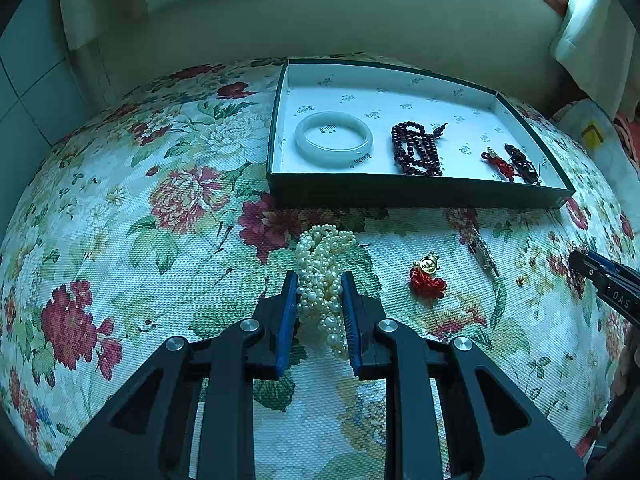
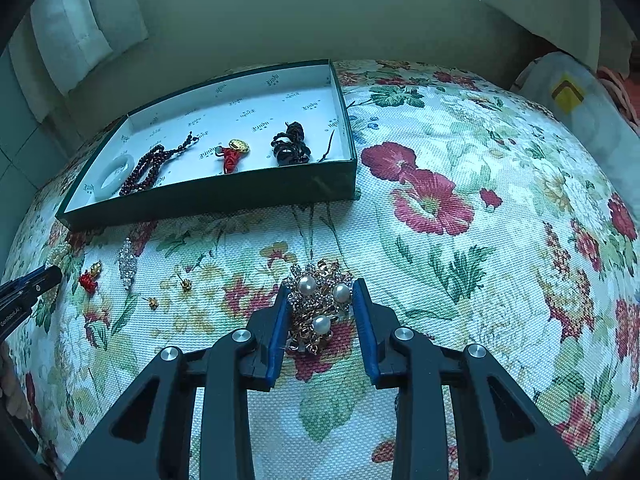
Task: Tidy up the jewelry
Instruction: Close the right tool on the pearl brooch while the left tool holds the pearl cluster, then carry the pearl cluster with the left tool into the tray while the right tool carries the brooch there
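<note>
Floral tablecloth [image 1: 120,240], dark-green box [image 1: 420,194]

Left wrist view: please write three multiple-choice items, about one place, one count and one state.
1. Where lies the pale green jade bangle? A in the dark green cardboard box; B on the floor; C on a shelf.
2. How many jewelry pieces lie in this box? A two; B four; C six.
3. The left gripper is: A raised, empty; B astride a bangle; C astride the bunched white pearl strand.
1A: box walls surround it. 2B: bangle, dark red bead string, red knotted charm, black cord piece. 3C: pearls fill its finger gap.
</note>
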Available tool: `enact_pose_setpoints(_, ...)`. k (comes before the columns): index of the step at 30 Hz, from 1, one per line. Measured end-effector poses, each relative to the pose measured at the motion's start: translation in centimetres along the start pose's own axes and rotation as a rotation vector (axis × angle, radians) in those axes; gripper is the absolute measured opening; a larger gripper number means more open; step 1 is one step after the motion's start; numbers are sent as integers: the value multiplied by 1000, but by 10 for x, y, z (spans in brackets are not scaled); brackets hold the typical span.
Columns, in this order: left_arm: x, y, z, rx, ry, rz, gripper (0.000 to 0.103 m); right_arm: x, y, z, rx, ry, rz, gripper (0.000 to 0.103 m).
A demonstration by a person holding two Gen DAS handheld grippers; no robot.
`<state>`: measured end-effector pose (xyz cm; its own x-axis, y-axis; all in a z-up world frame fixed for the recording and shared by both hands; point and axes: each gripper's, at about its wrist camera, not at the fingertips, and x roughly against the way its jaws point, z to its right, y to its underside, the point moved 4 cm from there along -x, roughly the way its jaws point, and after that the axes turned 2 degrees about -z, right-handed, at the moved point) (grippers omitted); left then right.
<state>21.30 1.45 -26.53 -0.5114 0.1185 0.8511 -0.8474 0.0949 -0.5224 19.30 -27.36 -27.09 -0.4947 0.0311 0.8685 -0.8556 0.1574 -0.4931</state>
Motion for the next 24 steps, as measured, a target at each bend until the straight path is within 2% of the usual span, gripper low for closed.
enact_pose_setpoints(13,6,-1,4,-6,5,11,21,11,1,-2,-5,-19,21,27)
enact_pose_setpoints(14,7,-1,4,-6,6,13,21,13,0,-3,-3,-21,24,25)
enact_pose_setpoints(15,8,-2,4,-7,7,15,21,14,-1,-4,2,-22,26,12)
enact_pose_setpoints(24,13,-4,5,-7,10,27,22,14,-2,-7,17,-28,21,10)
